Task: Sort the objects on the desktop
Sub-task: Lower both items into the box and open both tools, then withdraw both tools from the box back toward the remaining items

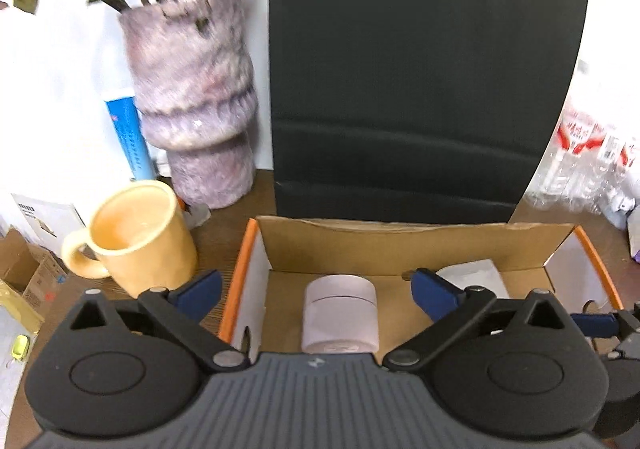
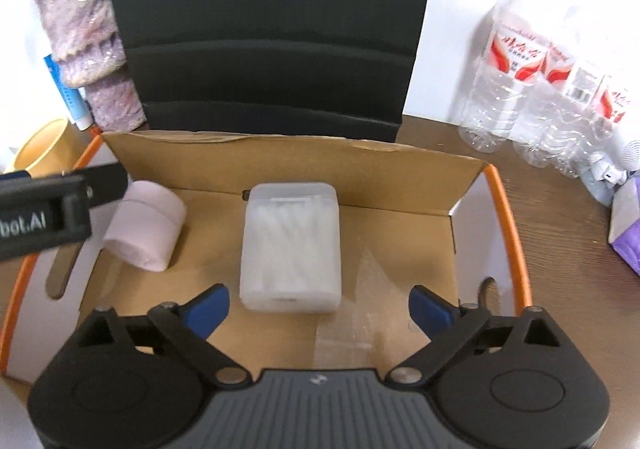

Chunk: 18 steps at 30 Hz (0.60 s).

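Left tool: I see it spread wide, empty, above the pink jar.
Right tool: fingers apart, holding nothing, over the clear swab case.
Task's things: jar on its side and case flat, both inside the cardboard box.
Risk, jar: I judge it could roll if nudged.
Risk, left side: the yellow mug and vase stand near; a wide swing could tip them.
Risk, tools: they sit close and could collide.

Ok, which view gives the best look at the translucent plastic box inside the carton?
The right wrist view: the translucent plastic box lies whole and central on the carton floor, with white sticks visible inside. The left wrist view shows only a corner of it, behind the left gripper's right finger.
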Tool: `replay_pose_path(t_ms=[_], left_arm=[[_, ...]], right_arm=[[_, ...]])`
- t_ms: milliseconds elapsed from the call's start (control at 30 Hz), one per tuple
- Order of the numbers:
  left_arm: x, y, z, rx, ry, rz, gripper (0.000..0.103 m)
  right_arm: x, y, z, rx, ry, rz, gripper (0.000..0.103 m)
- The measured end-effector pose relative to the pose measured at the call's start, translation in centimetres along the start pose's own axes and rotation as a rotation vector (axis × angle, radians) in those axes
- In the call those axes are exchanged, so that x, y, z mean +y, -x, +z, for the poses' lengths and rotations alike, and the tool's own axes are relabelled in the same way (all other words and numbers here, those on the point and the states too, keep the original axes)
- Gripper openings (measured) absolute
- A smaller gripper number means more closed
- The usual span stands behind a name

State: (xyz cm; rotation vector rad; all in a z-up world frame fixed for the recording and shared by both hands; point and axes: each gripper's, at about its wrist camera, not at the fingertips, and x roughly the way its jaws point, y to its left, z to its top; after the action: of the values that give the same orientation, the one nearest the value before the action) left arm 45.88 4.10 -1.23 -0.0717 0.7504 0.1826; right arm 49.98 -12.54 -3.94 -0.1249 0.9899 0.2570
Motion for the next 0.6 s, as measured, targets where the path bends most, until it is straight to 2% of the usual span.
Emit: replay_pose_path(t_ms=[333, 600], left_arm=[[1.2, 5.6, -0.5, -0.034, 0.035, -0.01, 0.103], [2.2, 11.2, -2.5, -0.059, -0.002, 0.007, 0.103]], right_arm=[[0.7, 5.9, -2.8, -0.063, -0.011, -0.011, 0.103], [1.1, 10.5, -5.2, -0.113, -0.024, -0.033, 0.103]])
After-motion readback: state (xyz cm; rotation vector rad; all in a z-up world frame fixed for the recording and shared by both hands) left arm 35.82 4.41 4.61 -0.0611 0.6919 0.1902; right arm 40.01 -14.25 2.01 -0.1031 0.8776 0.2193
